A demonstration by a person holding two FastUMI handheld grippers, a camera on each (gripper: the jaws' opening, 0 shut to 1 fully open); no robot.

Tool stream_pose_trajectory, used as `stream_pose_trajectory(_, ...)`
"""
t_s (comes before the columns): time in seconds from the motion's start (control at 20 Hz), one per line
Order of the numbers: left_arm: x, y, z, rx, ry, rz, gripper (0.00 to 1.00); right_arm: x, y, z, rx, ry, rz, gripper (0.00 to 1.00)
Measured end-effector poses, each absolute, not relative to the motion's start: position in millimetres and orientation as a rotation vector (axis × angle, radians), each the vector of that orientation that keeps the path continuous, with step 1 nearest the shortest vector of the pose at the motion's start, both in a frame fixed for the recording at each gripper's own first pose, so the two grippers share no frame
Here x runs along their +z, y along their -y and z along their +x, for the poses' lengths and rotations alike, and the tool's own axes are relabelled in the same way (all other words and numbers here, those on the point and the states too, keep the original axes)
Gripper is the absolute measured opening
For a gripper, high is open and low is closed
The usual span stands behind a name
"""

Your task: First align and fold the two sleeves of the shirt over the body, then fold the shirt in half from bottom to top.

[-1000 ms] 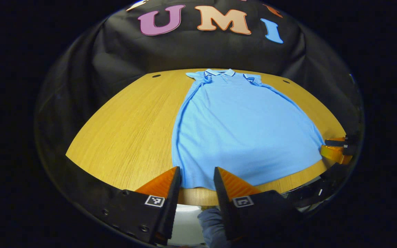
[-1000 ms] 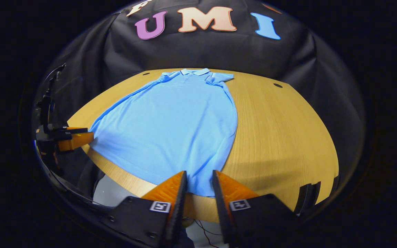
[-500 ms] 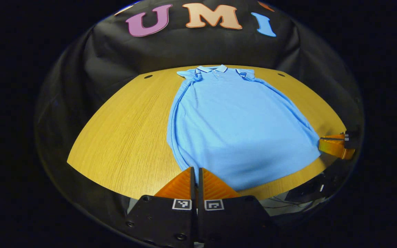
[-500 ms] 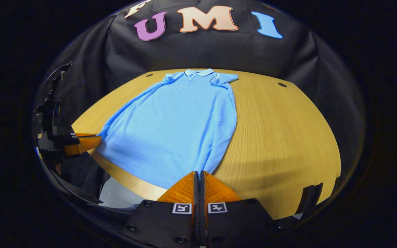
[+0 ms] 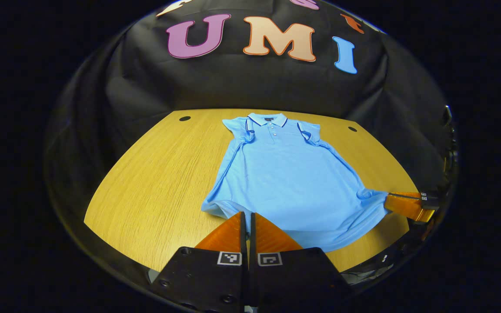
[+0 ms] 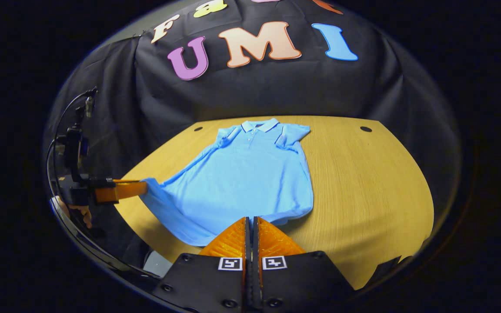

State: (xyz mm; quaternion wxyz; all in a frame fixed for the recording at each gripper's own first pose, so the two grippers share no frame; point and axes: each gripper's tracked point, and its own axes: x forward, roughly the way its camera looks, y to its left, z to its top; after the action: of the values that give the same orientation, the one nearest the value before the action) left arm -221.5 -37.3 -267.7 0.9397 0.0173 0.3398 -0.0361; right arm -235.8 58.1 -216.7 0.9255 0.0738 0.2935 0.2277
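Both grippers have their fingers pressed together on the shirt's hem: the left gripper [image 5: 246,217] pinches the hem's left corner, and the right gripper [image 6: 250,221] pinches the right corner, with no gap showing between either pair. From each camera the other gripper appears off to the side, the cloth drawn to a point at its tip and lifted clear of the wood

The shirt [image 5: 285,174] lies front up on the table [image 5: 155,174], collar toward the far edge, lower end toward the near edge, sleeves already turned in at the shoulders. It is a light blue polo of soft knit cloth with a buttoned placket and a dark line along the collar. I judge it light and limp: it sags between the two holds and will crease wherever it is slack, so the corners need even tension. The hem corners are the right hold for carrying the lower end up to the collar

The table is smooth yellow wood-grain with a rounded outline; the knit should slide on it easily
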Motion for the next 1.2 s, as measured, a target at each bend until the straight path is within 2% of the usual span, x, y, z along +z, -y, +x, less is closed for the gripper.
stream_pose_trajectory(0.25,-243.2,30.5,-149.8,-0.108,-0.651,0.033,0.00,-185.1,-71.1,-160.8,0.398,-0.551,0.211,0.02)
stream_pose_trajectory(0.5,-241.4,1.3,-75.7,-0.078,-0.669,0.023,0.00,-164.6,-89.3,-85.1,0.346,-0.511,0.246,0.02)
stream_pose_trajectory(0.75,-243.5,-10.1,0.6,-0.103,-0.663,0.038,0.00,-152.2,-99.9,-4.1,0.286,-0.462,0.288,0.02)
stream_pose_trajectory(1.2,-269.7,7.9,138.3,-0.160,-0.652,0.057,0.00,-205.0,-93.9,112.4,0.126,-0.485,0.325,0.02)
